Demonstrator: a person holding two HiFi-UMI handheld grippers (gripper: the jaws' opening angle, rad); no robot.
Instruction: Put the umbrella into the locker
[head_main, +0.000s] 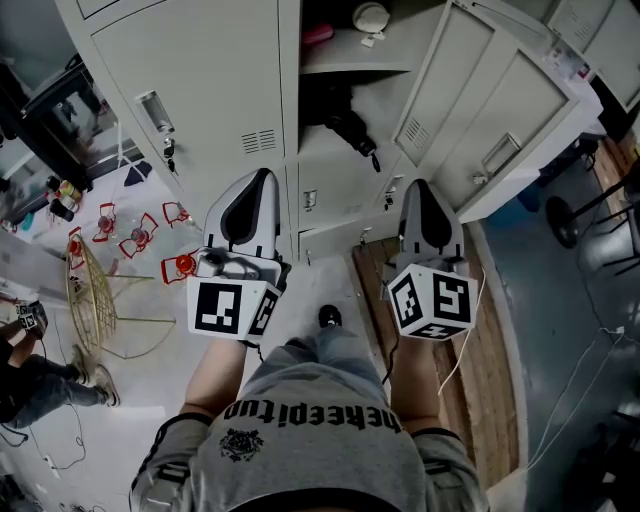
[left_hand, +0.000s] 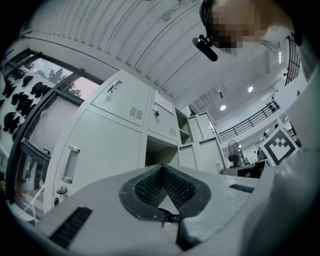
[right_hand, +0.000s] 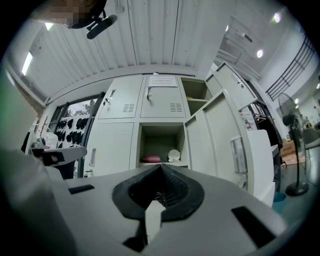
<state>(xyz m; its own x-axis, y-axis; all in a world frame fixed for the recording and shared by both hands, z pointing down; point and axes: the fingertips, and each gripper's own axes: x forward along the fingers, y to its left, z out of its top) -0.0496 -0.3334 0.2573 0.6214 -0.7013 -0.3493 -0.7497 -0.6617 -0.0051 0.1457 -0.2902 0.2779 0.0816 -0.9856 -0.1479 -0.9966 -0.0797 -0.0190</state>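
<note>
1. Closest is the person's grey shirt (head_main: 310, 440), with both arms held out in front.
2. Next come the two grippers, side by side. The left gripper (head_main: 260, 180) has its jaws pressed together with nothing in them. The right gripper (head_main: 422, 190) has its jaws pressed together too, and it holds nothing.
3. Ahead of both jaw tips stands the open locker (head_main: 350, 68), facing the gap between the two grippers. Its door (head_main: 500, 110) swings out past the right jaws.
4. Inside, under the shelf, lies a black folded thing that looks like the umbrella (head_main: 347, 128). It is ahead of the jaws and well apart from them, maybe a bit nearer the right ones. Its long side slants, with one end poking toward the opening.
5. Farthest away, on the shelf above it, sit a pink thing (head_main: 318, 33) and a white round thing (head_main: 370, 15).
6. I think the umbrella is already put away. The door may be next, and the right gripper is nearer to it.
</note>
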